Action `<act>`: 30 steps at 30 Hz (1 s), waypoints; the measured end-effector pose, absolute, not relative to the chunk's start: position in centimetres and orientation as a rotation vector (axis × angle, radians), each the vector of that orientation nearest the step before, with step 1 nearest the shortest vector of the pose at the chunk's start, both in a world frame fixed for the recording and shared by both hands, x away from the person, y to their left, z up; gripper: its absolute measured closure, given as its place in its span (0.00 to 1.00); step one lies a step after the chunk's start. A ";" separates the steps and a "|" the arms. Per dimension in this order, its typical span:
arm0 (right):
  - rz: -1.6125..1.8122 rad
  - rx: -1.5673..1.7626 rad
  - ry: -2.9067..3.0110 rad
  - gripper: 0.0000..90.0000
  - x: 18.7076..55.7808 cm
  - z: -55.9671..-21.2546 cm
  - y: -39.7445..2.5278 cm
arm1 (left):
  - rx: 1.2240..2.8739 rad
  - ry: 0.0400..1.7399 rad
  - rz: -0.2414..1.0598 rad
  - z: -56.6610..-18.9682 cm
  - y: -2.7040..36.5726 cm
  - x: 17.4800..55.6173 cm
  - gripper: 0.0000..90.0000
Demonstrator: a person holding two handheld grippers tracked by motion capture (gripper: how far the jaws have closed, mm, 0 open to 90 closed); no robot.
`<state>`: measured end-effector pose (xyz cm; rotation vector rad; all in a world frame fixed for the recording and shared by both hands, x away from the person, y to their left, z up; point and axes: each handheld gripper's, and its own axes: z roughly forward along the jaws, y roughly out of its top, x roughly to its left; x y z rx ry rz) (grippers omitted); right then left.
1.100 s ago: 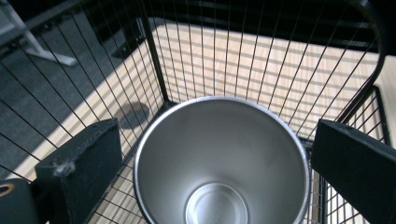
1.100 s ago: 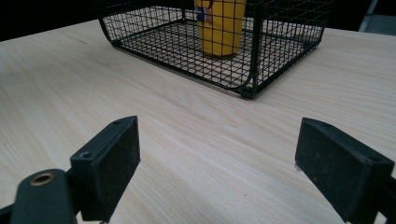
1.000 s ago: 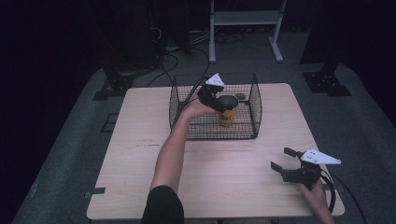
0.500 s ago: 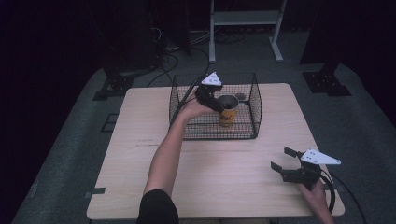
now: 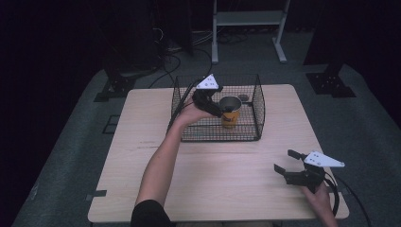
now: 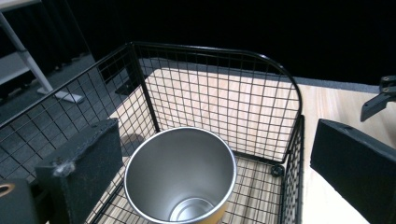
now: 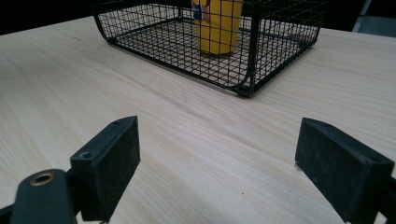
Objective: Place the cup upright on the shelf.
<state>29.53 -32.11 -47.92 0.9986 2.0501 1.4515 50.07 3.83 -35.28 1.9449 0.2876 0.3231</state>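
Note:
A yellow cup (image 5: 230, 112) with a steel inside stands upright in the black wire basket (image 5: 257, 111) at the table's far middle. My left gripper (image 5: 211, 103) hovers over the basket's left part, just beside the cup's rim, and is open. In the left gripper view the cup (image 6: 180, 172) sits low between the wide-apart pads (image 6: 84, 170), touching neither. My right gripper (image 5: 287, 163) rests open near the table's front right, with nothing between its fingers. In the right gripper view the gripper (image 7: 224, 158) faces the basket (image 7: 247, 70) and the cup (image 7: 217, 25).
The light wooden table (image 5: 142, 156) has bare room to the left and in front of the basket. A small dark round thing (image 5: 244, 98) lies in the basket behind the cup. A metal shelf frame (image 5: 248, 19) and cables stand on the floor beyond.
My left gripper has shifted very slightly by the cup's rim. The cup, the basket and my right gripper have stayed where they were.

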 end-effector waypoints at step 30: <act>1.443 0.999 2.047 0.14 29.5 -47.9 -32.0 | 1.879 0.293 0.315 -36.5 7.2 45.7 0.00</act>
